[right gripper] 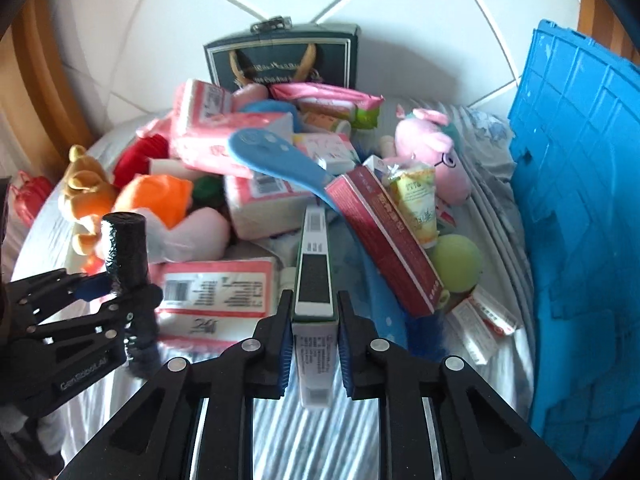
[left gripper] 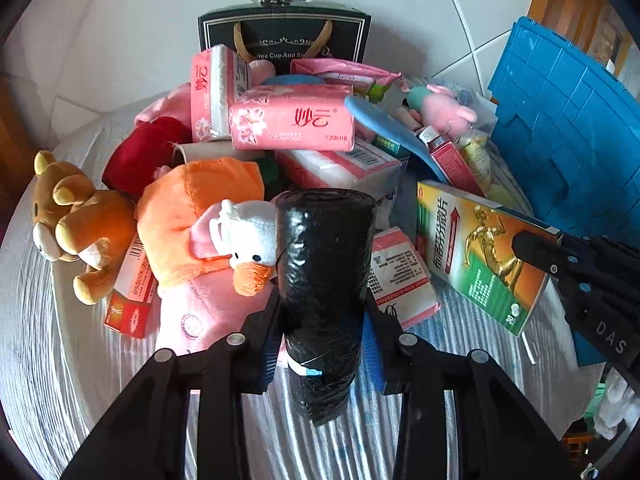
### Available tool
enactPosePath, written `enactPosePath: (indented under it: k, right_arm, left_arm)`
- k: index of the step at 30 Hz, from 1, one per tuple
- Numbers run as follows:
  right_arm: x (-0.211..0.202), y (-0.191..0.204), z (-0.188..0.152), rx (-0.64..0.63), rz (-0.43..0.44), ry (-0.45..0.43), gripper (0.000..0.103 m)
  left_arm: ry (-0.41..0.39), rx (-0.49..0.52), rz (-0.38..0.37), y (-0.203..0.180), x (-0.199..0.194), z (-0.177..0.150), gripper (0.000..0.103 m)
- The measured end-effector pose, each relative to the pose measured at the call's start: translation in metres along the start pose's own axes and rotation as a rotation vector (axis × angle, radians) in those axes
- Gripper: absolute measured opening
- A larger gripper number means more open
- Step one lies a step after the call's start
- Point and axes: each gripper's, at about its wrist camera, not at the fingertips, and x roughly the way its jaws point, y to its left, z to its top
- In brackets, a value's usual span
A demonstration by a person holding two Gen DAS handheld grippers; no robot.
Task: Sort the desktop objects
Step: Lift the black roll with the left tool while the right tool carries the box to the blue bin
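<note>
Pinching a black bag roll (left gripper: pixel 324 280) upright in our left gripper (left gripper: pixel 320 344), we clamp a flat medicine box (right gripper: pixel 314 280) edgewise in the right gripper (right gripper: pixel 314 344). Both sit clear above the cluttered surface (left gripper: pixel 80 380), the blue crate (right gripper: pixel 580 200) nearest our right hand.

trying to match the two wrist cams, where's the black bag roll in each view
Left wrist: the black bag roll stands upright at centre, clamped in the left gripper.
Right wrist: the same roll is at the left edge, held in the left gripper.
Shared landmark: the dark gift box at the back of the pile.
</note>
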Motion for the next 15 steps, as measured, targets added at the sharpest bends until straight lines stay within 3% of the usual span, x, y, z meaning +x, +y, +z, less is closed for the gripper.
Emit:
enactPosePath:
  k: [8, 15]
  right_arm:
    - [-0.063, 0.01, -0.013, -0.007, -0.002, -0.114, 0.019]
    - [-0.138, 0.0, -0.019, 0.001, -0.019, -0.27, 0.019]
  left_arm:
    - [-0.138, 0.011, 0.001, -0.013, -0.073, -0.008, 0.035]
    - [-0.252, 0.07, -0.011, -0.052, -0.124, -0.003, 0.035]
